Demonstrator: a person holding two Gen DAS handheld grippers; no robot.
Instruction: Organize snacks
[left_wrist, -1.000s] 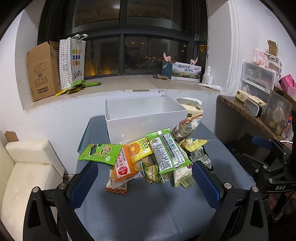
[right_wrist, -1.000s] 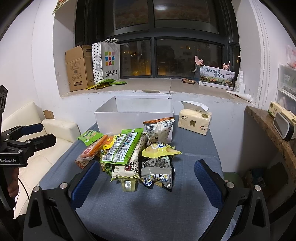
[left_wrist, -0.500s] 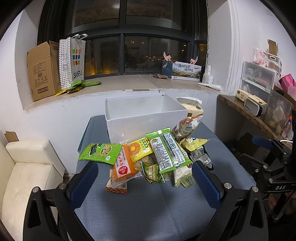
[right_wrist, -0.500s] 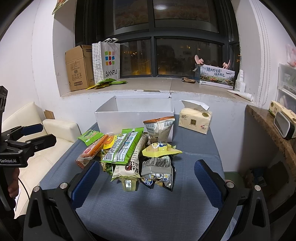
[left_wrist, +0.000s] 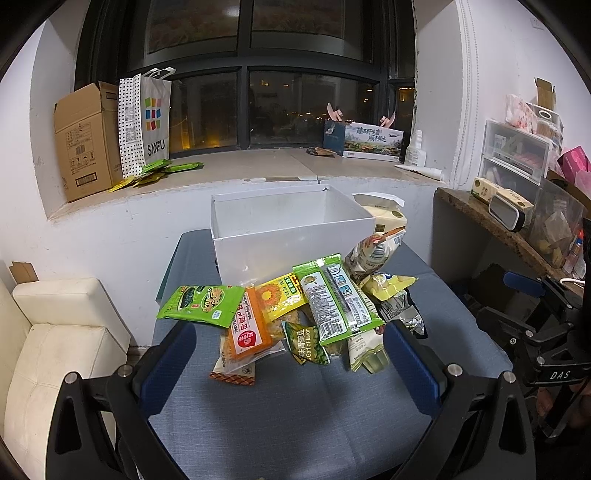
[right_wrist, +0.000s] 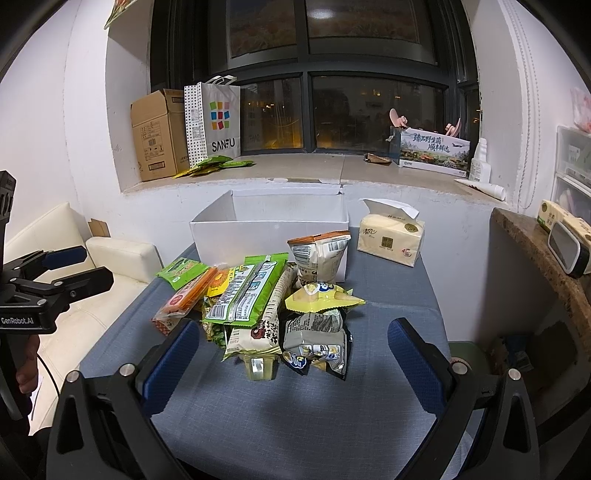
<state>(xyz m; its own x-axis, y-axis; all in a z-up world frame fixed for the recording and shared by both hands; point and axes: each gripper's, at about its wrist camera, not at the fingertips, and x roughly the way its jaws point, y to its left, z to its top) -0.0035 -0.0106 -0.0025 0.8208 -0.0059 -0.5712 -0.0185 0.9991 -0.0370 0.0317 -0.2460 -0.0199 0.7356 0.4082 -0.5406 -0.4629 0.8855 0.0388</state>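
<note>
left tongs (left_wrist: 288, 356) wide, empty | right tongs (right_wrist: 293, 354) wide, empty | snack pile (left_wrist: 303, 306) mid-bench, touching white box (left_wrist: 291, 236) front wall | bare bench (right_wrist: 295, 413) between pile and near edge | tissue pack (right_wrist: 391, 240) right of box

blue-grey table (right_wrist: 388, 295), snack pile (right_wrist: 266, 306), white box (right_wrist: 269, 232), tissue pack (right_wrist: 391, 240)

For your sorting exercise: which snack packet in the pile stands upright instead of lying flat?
The orange-topped cream packet with a barcode. It stands propped against the white box, while the other packets lie flat or heaped on the blue tabletop.
</note>
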